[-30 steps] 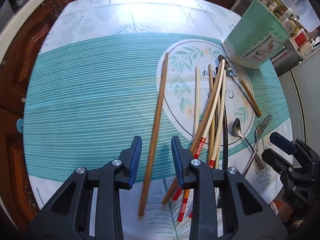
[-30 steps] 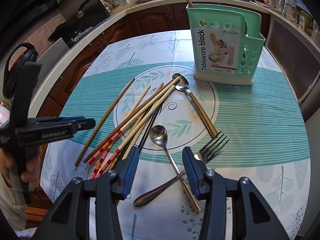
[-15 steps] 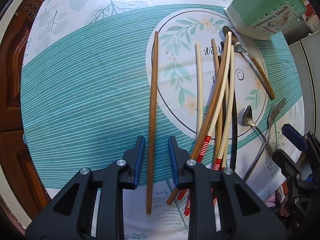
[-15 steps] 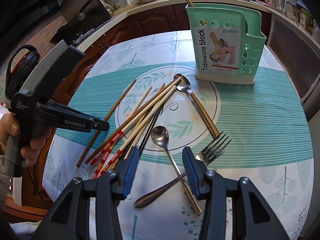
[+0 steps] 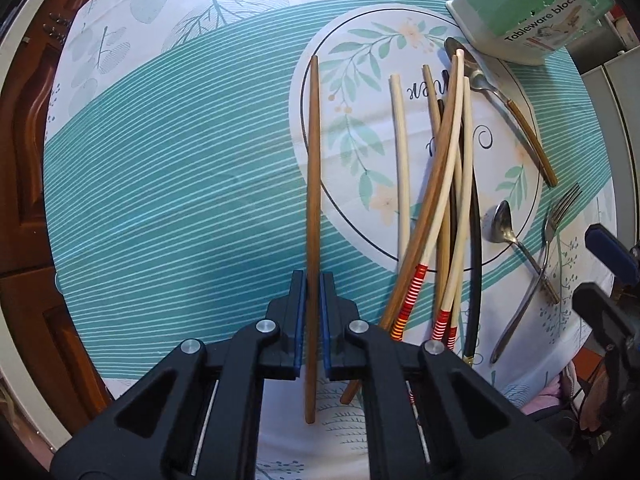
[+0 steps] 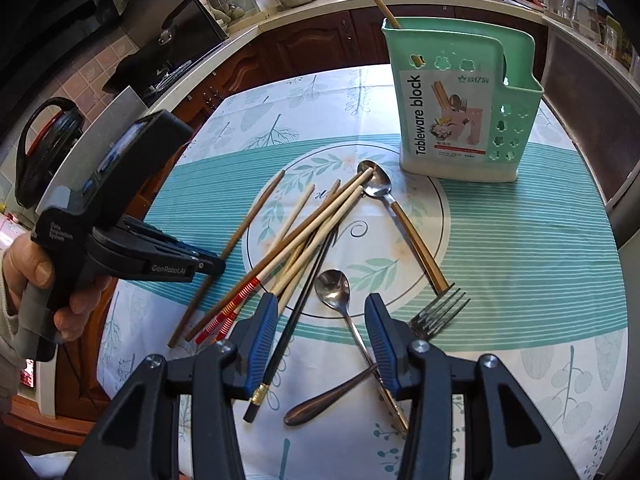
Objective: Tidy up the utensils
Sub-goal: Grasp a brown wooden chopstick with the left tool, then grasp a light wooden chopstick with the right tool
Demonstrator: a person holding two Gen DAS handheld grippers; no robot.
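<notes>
My left gripper is shut on a long brown chopstick that lies on the tablecloth; it also shows in the right wrist view on the same chopstick. A pile of several chopsticks lies to its right, some with red-striped ends. Two spoons and a fork lie on the cloth. My right gripper is open and empty above the small spoon and a black chopstick. The green tableware holder stands at the back with one chopstick in it.
The table has a teal and white patterned cloth. Wooden cabinets and a kitchen counter with pots stand behind the table. A black kettle sits at the far left.
My left gripper has moved down onto the brown chopstick and its jaws have shut on it. The right gripper has hardly moved.
</notes>
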